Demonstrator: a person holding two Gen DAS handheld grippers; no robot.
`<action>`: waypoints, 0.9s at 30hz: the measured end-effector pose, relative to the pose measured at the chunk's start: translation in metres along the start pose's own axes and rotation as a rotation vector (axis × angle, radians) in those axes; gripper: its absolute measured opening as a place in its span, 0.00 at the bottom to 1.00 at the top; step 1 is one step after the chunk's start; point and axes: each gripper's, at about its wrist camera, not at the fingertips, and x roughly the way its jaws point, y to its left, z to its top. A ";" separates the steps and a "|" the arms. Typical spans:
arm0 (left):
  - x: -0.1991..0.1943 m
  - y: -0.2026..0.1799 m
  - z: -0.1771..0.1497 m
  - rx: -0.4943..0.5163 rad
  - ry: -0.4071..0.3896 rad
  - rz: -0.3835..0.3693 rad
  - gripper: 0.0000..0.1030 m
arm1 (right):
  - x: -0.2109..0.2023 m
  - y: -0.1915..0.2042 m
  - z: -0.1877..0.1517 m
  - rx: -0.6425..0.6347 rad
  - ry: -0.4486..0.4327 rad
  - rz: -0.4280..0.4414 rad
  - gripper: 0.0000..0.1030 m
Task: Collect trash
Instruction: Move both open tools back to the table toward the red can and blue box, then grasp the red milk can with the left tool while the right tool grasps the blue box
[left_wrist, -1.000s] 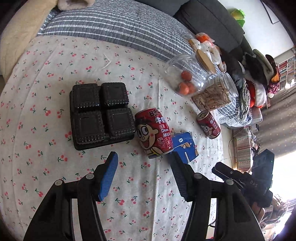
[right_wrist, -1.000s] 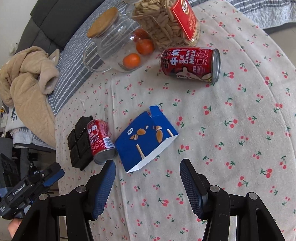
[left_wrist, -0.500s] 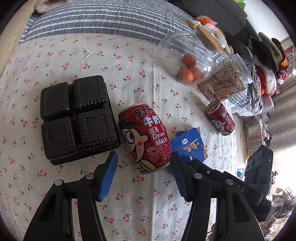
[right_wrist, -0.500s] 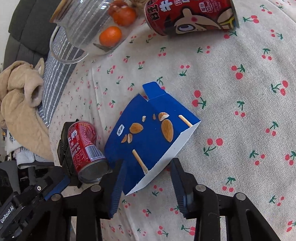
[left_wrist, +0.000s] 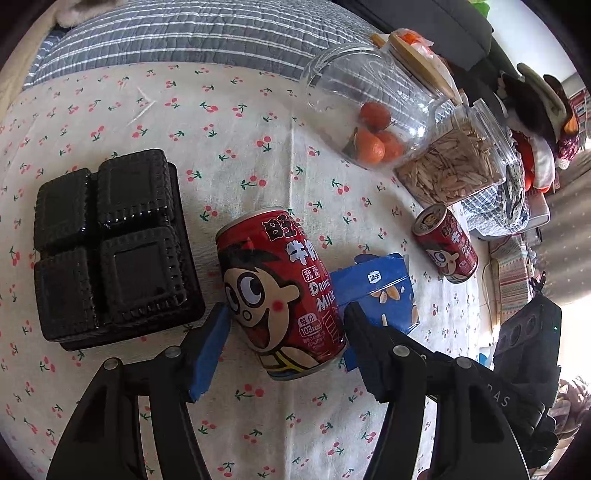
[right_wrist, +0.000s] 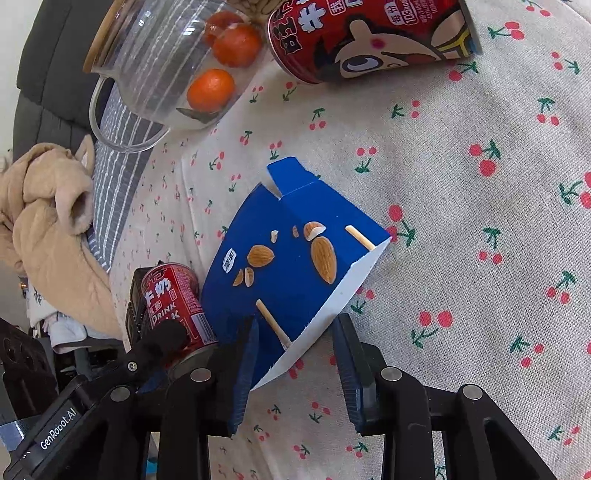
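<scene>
A red milk-drink can lies on the cherry-print cloth between the fingers of my left gripper. Its jaws are opening and stand a little clear of the can. Right beside the can lies a blue almond snack box, also seen past the can as the blue box. My right gripper straddles the box's near white-edged corner with both pads against it, its jaws easing open slightly. A second red can lies on its side further off, shown large as the can.
A black four-cell plastic tray sits left of the near can. A glass jar of oranges and a jar of seeds lie at the cloth's far side. A beige blanket and a striped quilt border the cloth.
My left gripper came down and forward until the near can lay between its fingers. The right gripper sank onto the blue box and its jaws narrowed around the box's corner.
</scene>
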 end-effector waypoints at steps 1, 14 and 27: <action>0.000 -0.001 -0.001 0.000 -0.002 -0.005 0.64 | 0.001 0.001 0.000 0.000 -0.004 0.003 0.39; -0.004 -0.008 -0.005 0.010 -0.006 -0.064 0.53 | -0.007 0.013 0.000 -0.047 -0.074 0.000 0.06; -0.005 -0.001 0.005 -0.064 0.012 -0.146 0.41 | -0.033 0.019 0.001 -0.113 -0.150 -0.053 0.03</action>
